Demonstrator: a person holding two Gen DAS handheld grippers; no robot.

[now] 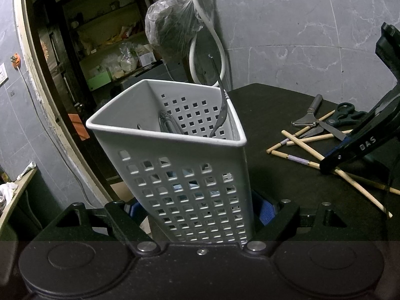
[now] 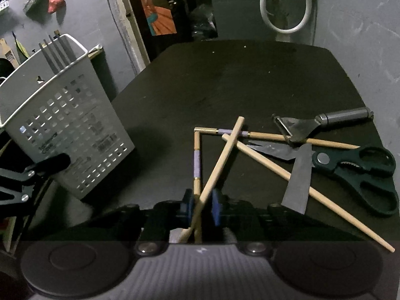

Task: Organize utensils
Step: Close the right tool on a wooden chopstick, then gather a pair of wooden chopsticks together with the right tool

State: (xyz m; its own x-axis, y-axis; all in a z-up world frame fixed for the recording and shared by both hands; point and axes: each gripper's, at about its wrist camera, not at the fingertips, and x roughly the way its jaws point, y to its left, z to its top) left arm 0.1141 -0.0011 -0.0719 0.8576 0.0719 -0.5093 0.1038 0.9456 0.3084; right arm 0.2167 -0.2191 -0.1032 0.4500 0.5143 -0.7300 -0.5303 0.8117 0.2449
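Right gripper [image 2: 201,206]: nearest the right wrist camera; blue pads pressed in on two crossed chopsticks, pinching them low on the table.
Held chopsticks [image 2: 217,165]: one plain and slanting up to the right; one with a purple band, running straight up from the pads. Whether both are truly pinched or only one, cannot tell.
Left gripper [image 1: 200,212]: nearest the left wrist camera; jaws clamped on the lower sides of the caddy, blue pads against its walls.
Caddy [image 1: 175,170]: white plastic, square holes in the walls, tilted, at the left edge of the table.
Caddy contents: a dark fork [image 1: 220,110] leaning at the right corner, handle standing above the rim; a dark ornate handle [image 1: 167,125] near the middle; in the right wrist view, four grey handles [image 2: 56,53] stand above the rim.
Table [image 2: 225,82]: dark top, mostly bare at the far end.
Loose chopsticks [image 2: 275,136]: one banded, lying across under the peeler; one plain [image 2: 325,198], running down to the right under the scissor blade.
Peeler [image 2: 322,122]: metal, grey handle, to the right, resting on the banded chopstick.
Scissors [image 2: 350,167]: black handles, blades spread, just near of the peeler, well apart from the caddy.
Wall [image 1: 300,25]: grey tiles; a white hose [image 1: 220,47] loops down behind the caddy; a plastic bag [image 1: 172,32] hangs beside it.
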